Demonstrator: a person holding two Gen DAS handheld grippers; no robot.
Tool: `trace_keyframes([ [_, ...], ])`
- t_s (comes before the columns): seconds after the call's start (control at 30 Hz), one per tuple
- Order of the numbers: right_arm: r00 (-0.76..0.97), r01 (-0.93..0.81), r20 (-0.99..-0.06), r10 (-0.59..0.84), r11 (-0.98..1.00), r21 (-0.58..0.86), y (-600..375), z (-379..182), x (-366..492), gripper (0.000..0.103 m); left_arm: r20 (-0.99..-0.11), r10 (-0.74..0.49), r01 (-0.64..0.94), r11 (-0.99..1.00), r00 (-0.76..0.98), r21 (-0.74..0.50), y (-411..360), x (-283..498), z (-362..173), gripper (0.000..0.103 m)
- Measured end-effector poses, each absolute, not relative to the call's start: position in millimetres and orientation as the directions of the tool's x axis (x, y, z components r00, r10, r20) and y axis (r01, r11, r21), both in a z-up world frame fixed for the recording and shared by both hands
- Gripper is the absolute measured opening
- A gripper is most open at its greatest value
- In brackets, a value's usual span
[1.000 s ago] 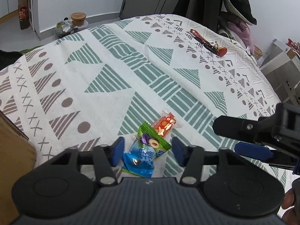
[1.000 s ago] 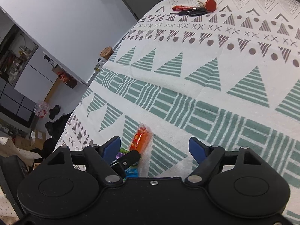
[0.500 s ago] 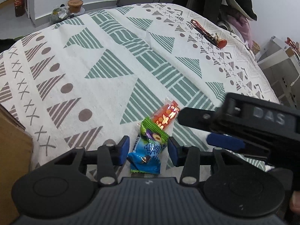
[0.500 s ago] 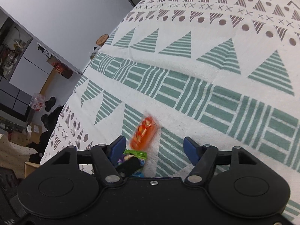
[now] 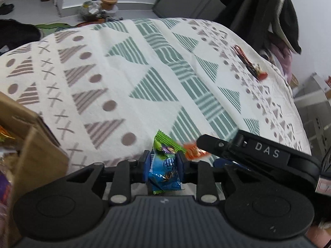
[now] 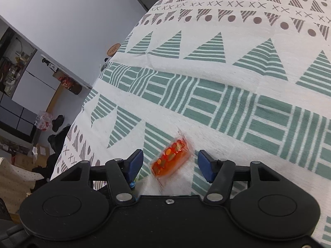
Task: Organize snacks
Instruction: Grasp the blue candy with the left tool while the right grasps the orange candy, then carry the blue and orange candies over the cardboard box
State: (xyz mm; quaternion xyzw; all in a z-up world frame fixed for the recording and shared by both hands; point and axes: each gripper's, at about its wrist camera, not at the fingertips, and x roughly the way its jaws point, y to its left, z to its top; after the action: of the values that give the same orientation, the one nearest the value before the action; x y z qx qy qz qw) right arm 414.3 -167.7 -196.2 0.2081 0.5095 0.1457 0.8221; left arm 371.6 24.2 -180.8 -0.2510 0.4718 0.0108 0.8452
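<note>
Left wrist view: the left tool (image 5: 162,164) is clamped on the green-and-blue snack packet (image 5: 164,165), its long axis running away from the camera; the near end is cut off by the tool body. The right tool's arm hides part of the orange snack packet (image 5: 193,152).

Right wrist view: the right tool (image 6: 170,163) is closing, half spread, around the blurred orange snack packet (image 6: 170,160), which lies diagonally on the patterned cloth (image 6: 227,72); its pads are not touching the packet.

Both my grippers are matte black plastic, the left gripper (image 5: 163,164) and the right gripper (image 6: 170,164) each carrying blue pads on the jaws, silver pivot screws behind them, round discs either side, and white "DAS" lettering along one arm.
</note>
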Motion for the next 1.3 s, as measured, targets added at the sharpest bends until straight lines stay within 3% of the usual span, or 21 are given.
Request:
trace_keyframes([
  [0.1, 0.44, -0.034, -0.78, 0.445, 0.876, 0.48, -164.9, -198.5, 416.6, 0.055, -0.804, -0.207, -0.264, 0.874, 0.557, -0.408, 30.6, 375.0, -180.8, 0.026],
  [0.2, 0.445, -0.049, -0.791, 0.42, 0.893, 0.447, -163.5, -199.4, 416.2, 0.035, -0.806, -0.197, -0.265, 0.879, 0.558, -0.398, 30.9, 378.5, -179.9, 0.026],
  [0.43, 0.419, -0.053, -0.786, 0.455, 0.876, 0.48, -171.5, -198.6, 414.4, 0.024, -0.806, -0.179, -0.272, 0.881, 0.565, -0.387, 31.6, 374.6, -176.4, 0.026],
  [0.5, 0.414, -0.06, -0.784, 0.462, 0.873, 0.484, -171.8, -196.7, 412.4, 0.014, -0.806, -0.174, -0.278, 0.88, 0.565, -0.385, 31.5, 371.9, -175.3, 0.026],
  [0.77, 0.431, -0.095, -0.776, 0.46, 0.879, 0.468, -170.9, -183.3, 402.1, 0.012, -0.796, -0.147, -0.297, 0.875, 0.587, -0.381, 32.8, 358.0, -159.8, 0.025],
  [1.3, 0.479, -0.216, -0.674, 0.563, 0.819, 0.531, -167.9, -129.8, 370.2, 0.012, -0.766, -0.055, -0.324, 0.885, 0.64, -0.335, 33.3, 324.8, -110.8, 0.025],
])
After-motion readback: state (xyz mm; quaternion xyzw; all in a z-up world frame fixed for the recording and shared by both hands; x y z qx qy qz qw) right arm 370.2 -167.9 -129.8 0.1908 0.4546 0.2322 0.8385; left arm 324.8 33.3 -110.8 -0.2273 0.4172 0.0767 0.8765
